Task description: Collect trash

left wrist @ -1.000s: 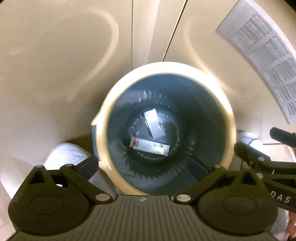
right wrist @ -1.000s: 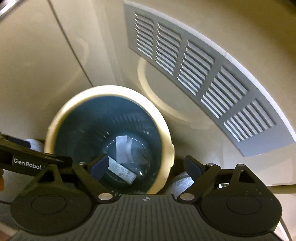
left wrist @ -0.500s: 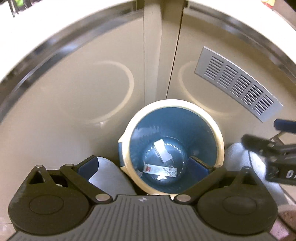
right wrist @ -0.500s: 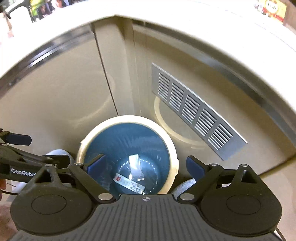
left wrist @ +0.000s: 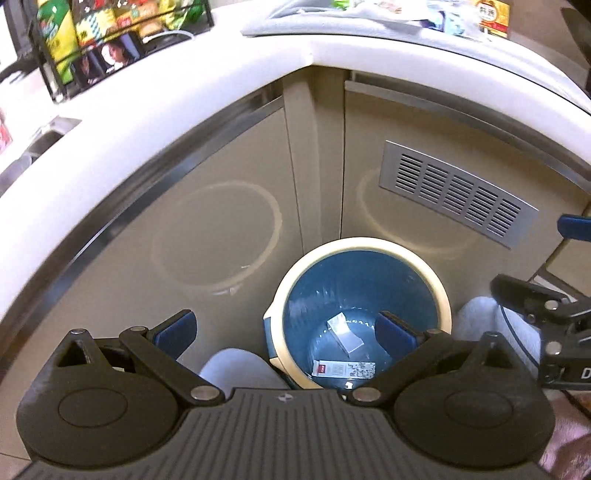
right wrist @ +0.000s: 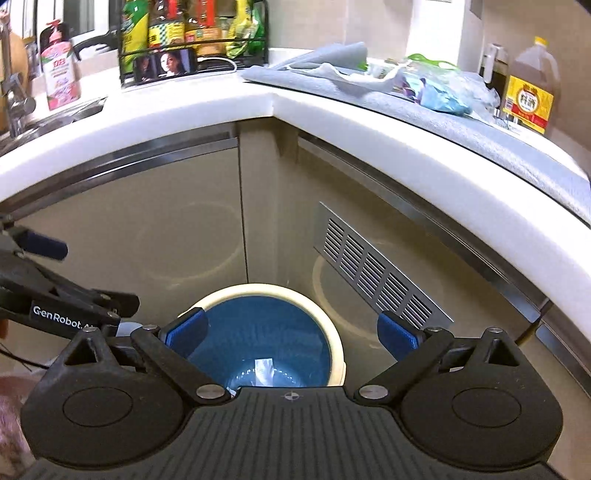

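1. Since the earlier frames both claws have risen and backed off from the bin (left wrist: 360, 314): its mouth filled each wrist view a second ago, and now it sits small and low, with the counter (right wrist: 221, 110) edge in view above it.
2. Left claw (left wrist: 284, 326): spread wide, nothing between the blue pads (left wrist: 176, 326). Right claw (right wrist: 291, 332): its jaws have just been opening further and now stand wide, also with nothing between them.
3. Task's things: two pieces of trash lie on the bin's blue floor, a white folded scrap (left wrist: 343, 332) and a flat printed packet (left wrist: 343, 369) just beside it. Only the scrap shows in the right wrist view.
4. Our reading: the drop is done and both claws are free. More likely trash remains on the counter, a crumpled pile of plastic and paper (right wrist: 424, 85) on a grey mat (right wrist: 517, 129), so the next pick probably starts there.
5. Surface: a white, L-shaped counter, the bin standing on the floor in its inner corner against beige cabinet doors (left wrist: 207, 229); a grey vent grille (left wrist: 454, 192) is set in the right-hand door.
6. Room: kitchen. A wire rack of packets (right wrist: 192, 33), a pink pump bottle (right wrist: 59, 62) and a sink tap (right wrist: 14, 99) sit to the left, a large oil bottle (right wrist: 530, 85) at far right.
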A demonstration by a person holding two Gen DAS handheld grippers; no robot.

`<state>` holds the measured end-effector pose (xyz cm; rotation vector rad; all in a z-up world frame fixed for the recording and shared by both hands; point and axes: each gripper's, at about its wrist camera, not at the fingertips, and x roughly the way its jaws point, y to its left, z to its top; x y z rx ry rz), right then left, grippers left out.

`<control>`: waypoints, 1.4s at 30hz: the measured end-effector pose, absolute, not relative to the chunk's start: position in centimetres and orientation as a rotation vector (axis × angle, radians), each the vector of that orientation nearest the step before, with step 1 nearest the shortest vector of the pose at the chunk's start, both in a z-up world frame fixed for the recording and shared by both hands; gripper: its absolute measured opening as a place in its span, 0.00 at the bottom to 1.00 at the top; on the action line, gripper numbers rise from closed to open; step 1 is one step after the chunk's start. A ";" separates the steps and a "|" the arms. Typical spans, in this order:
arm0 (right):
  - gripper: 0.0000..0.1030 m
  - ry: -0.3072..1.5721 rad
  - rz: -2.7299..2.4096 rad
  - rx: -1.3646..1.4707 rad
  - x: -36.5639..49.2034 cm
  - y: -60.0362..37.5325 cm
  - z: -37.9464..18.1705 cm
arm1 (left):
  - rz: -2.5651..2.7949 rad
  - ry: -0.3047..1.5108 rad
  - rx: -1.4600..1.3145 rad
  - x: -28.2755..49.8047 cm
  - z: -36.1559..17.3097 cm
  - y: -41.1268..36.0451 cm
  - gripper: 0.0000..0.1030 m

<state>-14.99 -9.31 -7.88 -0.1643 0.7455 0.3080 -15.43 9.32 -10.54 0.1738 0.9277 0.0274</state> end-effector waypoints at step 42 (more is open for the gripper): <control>0.97 0.782 0.306 -0.187 -15.1 -9.1 -8.7 | 0.019 0.918 0.214 -15.2 -10.6 9.0 1.00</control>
